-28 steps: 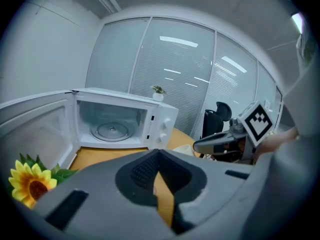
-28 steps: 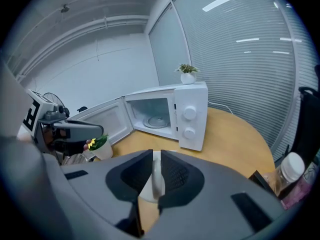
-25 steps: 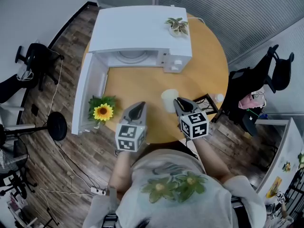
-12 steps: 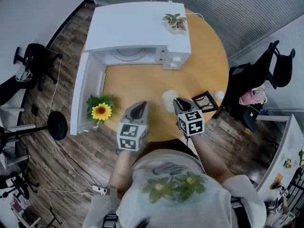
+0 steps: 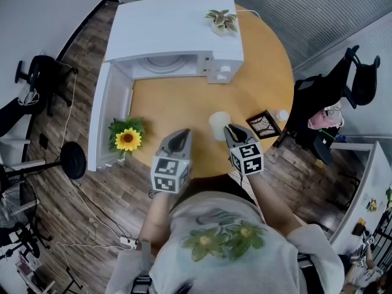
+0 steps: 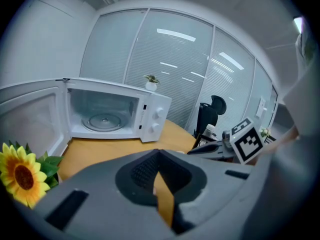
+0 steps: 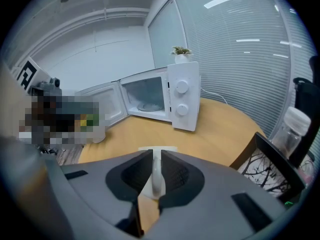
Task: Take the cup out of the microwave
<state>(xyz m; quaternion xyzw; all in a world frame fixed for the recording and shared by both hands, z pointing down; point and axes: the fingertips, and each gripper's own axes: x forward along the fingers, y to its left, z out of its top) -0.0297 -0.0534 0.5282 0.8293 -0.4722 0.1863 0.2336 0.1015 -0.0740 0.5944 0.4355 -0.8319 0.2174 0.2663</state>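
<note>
The white cup [image 5: 218,125] is outside the microwave, over the near part of the round wooden table [image 5: 184,106]. My right gripper [image 5: 228,130] is shut on the cup's handle [image 7: 156,176], which stands upright between the pads in the right gripper view. Whether the cup's base touches the table is hidden. My left gripper [image 5: 178,137] hovers over the table's near edge to the left of the cup, shut with nothing in it. The white microwave [image 5: 177,29] stands at the back, its door [image 5: 110,118] swung wide open and its glass turntable [image 6: 103,120] bare.
A sunflower [image 5: 127,139] lies by the open door at the table's left edge. A framed picture [image 5: 264,123] and a small bottle [image 5: 282,115] stand right of the cup. A small potted plant [image 5: 222,19] tops the microwave. An office chair [image 5: 343,84] is off to the right.
My right gripper has sunk a little toward the table with the cup still in it. The left gripper has stayed about where it was.
</note>
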